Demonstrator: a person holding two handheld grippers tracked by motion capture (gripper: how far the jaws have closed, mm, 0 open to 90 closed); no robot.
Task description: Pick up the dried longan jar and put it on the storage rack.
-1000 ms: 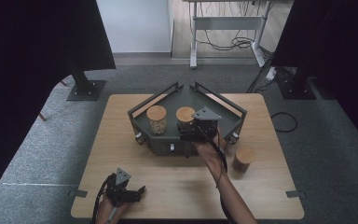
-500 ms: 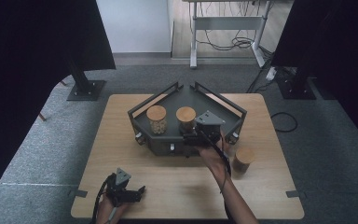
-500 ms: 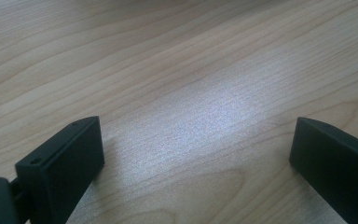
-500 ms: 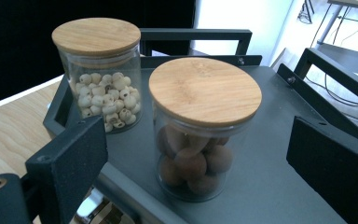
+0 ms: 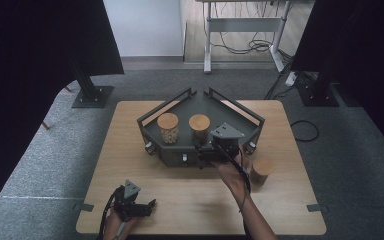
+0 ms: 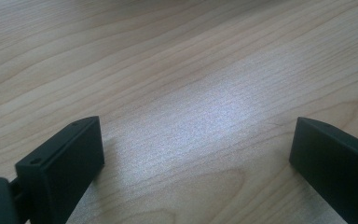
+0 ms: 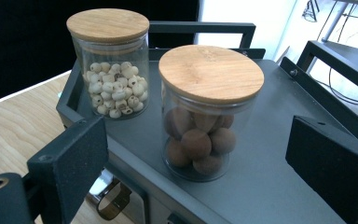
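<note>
Two glass jars with bamboo lids stand on a dark grey tray. One jar holds pale round seeds. The other jar holds brown balls. My right gripper is open just in front of the brown-ball jar, its jaws wide apart and empty, over the tray's front edge. A third jar stands on the table right of my right hand. My left gripper rests open near the table's front left, over bare wood.
The tray has raised dark rails along its back sides and knobs on its front wall. The wooden table has free room left of the tray and along the front. Black stands flank the table on the floor.
My right gripper has drawn back from the brown-ball jar toward the tray's front edge. The left gripper has stayed put.
</note>
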